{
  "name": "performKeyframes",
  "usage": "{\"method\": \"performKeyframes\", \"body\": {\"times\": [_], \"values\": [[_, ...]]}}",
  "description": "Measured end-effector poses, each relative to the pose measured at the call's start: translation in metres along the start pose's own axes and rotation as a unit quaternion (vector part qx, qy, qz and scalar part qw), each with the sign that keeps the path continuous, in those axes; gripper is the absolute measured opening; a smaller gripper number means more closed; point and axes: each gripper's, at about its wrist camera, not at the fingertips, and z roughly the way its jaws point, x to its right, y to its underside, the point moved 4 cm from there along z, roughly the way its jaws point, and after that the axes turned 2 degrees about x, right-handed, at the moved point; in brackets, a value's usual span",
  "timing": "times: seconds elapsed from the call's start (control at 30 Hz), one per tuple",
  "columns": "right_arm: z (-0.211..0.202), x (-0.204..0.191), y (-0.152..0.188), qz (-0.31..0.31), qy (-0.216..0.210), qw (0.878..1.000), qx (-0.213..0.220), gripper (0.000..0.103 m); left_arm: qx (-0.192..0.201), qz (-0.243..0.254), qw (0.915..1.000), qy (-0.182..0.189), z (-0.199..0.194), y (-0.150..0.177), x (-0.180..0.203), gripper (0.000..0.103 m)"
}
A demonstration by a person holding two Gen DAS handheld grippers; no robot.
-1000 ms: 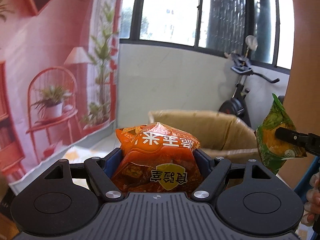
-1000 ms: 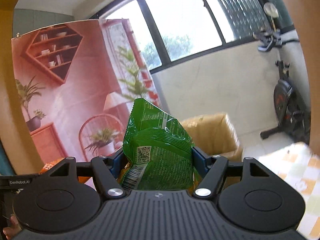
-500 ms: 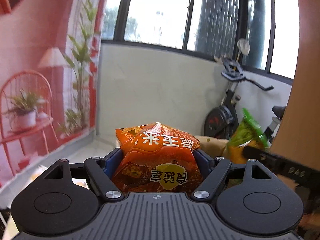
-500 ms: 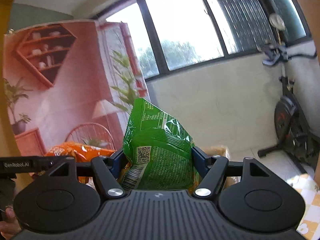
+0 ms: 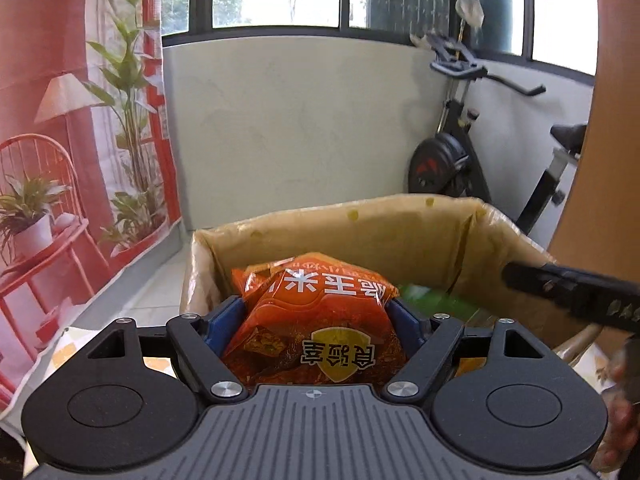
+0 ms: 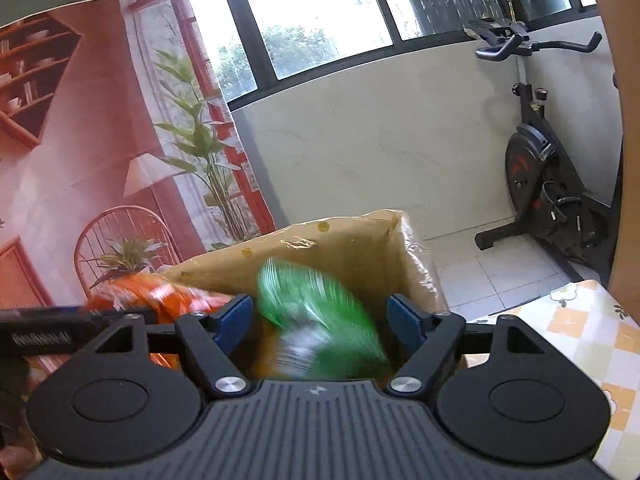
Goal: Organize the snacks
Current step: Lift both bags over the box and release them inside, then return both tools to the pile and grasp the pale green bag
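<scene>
Snack drop under way: my right hand-held gripper (image 6: 320, 316) has just been spreading, and the green packet (image 6: 320, 320), blurred between its pads, looks loose over the cardboard box (image 5: 400, 236). Left hand-held gripper (image 5: 316, 320) clenches the orange packet (image 5: 316, 320) above that box, so I judge one release remains.
</scene>
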Motion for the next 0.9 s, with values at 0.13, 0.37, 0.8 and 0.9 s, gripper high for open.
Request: {"method": "performKeyframes", "body": {"times": [0.13, 0.37, 0.8, 0.9], "values": [[-0.014, -0.006, -0.002, -0.004, -0.001, 1.000, 0.003, 0.078, 0.011, -0.017, 0.9998, 0.007, -0.009, 0.002, -0.012, 0.081], [-0.052, -0.013, 0.007, -0.002, -0.016, 1.000, 0.003, 0.078, 0.021, -0.043, 0.9988, 0.010, -0.034, 0.004, -0.015, 0.081], [-0.129, -0.021, 0.078, -0.030, -0.033, 0.998, -0.044, 0.078, 0.017, -0.065, 0.9959, 0.061, -0.125, 0.074, -0.013, 0.081], [-0.136, -0.025, 0.100, -0.045, -0.037, 0.996, -0.070, 0.078, 0.005, -0.088, 0.9932, 0.076, -0.131, 0.098, -0.008, 0.081]]}}
